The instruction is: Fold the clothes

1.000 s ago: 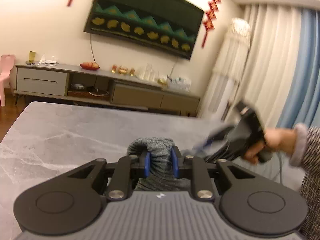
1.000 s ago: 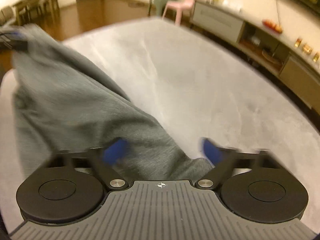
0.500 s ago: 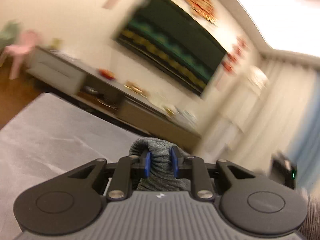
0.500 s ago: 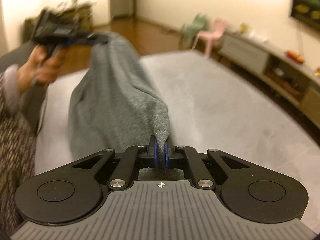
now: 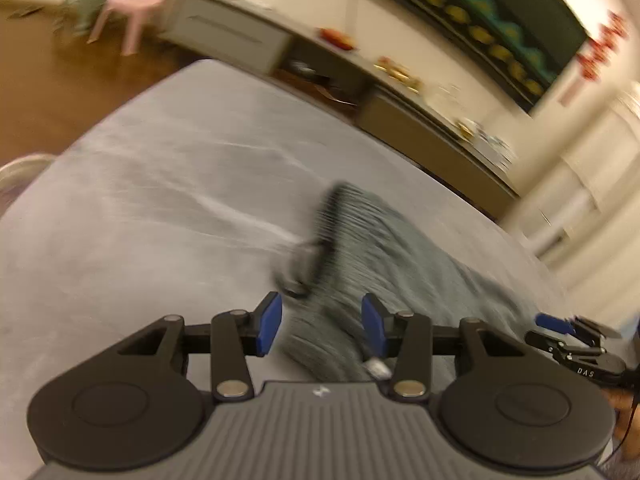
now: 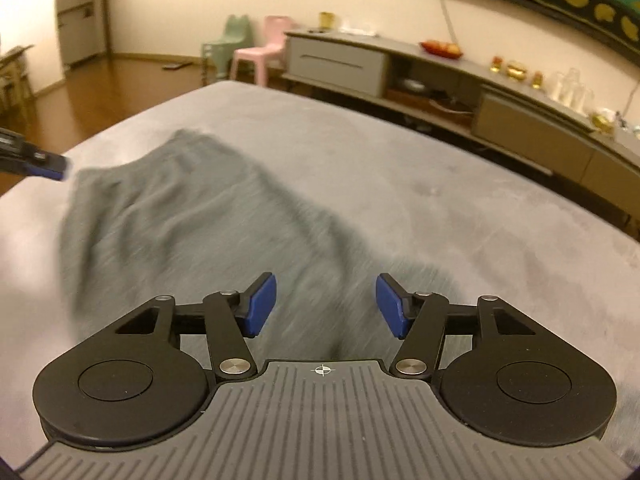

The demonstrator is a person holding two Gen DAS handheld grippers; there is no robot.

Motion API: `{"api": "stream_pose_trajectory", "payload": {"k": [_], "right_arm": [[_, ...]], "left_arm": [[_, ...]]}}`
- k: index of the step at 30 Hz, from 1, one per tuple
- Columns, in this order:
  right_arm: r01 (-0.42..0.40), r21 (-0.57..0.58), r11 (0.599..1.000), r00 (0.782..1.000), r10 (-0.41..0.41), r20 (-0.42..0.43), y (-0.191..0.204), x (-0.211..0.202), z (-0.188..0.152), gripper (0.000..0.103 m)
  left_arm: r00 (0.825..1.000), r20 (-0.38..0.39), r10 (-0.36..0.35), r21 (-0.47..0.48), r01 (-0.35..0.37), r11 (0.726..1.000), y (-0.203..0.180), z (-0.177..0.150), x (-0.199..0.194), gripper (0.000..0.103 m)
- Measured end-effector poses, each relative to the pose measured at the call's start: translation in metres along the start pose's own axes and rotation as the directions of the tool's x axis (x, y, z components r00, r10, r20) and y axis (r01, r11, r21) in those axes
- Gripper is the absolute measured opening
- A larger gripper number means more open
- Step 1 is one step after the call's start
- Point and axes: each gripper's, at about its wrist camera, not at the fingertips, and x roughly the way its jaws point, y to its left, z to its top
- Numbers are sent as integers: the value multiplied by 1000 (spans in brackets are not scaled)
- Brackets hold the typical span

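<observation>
A grey knitted garment (image 6: 208, 216) lies spread on the grey marble table (image 6: 440, 208), blurred by motion. In the left wrist view the garment (image 5: 392, 248) runs from between the fingers toward the right. My left gripper (image 5: 321, 322) is open just above the cloth, holding nothing. My right gripper (image 6: 326, 306) is open over the near end of the garment, holding nothing. The right gripper also shows at the right edge of the left wrist view (image 5: 576, 340). A left gripper fingertip (image 6: 48, 168) shows at the left edge of the right wrist view.
A long grey TV cabinet (image 6: 440, 80) with small items stands beyond the table. A pink chair (image 6: 264, 56) and a green chair (image 6: 228, 46) stand on the wooden floor at far left. White curtains (image 5: 592, 168) hang at right.
Both grippers were shut on the garment and held it up. Now both are open, and the garment has dropped and lies spread on the table. The left camera has tilted down.
</observation>
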Motion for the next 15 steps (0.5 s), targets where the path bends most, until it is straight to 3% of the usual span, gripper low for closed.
{"api": "stream_pose_trajectory", "payload": {"k": [4, 6, 8, 10, 11, 12, 14, 15], "right_arm": [[-45, -49, 998, 999, 44, -11, 17, -27, -24, 62], [-39, -88, 995, 999, 37, -31, 23, -36, -37, 62], [-21, -109, 994, 998, 15, -55, 22, -40, -47, 62], [-13, -110, 994, 997, 4, -81, 18, -43, -58, 62], [-17, -102, 995, 995, 7, -96, 16, -43, -64, 62], [-20, -94, 995, 994, 10, -111, 14, -44, -69, 62], [-38, -81, 996, 991, 27, -133, 9, -48, -81, 62], [-47, -71, 996, 988, 36, -150, 4, -49, -86, 61]], "left_arm": [[996, 33, -88, 46, 86, 995, -19, -4, -9, 59], [995, 26, -93, 44, 92, 995, -29, -5, -1, 64], [997, -18, -75, 37, 75, 996, -40, -12, 15, 65], [999, -35, -5, 51, 7, 999, -53, -18, 32, 65], [999, -25, 47, 59, -45, 997, -58, -23, 39, 58], [995, -28, 100, 53, -99, 994, -57, -27, 46, 36], [984, -29, 175, 39, -173, 984, -52, -32, 51, 10], [980, -26, 198, 29, -197, 980, -48, -34, 50, 7]]}}
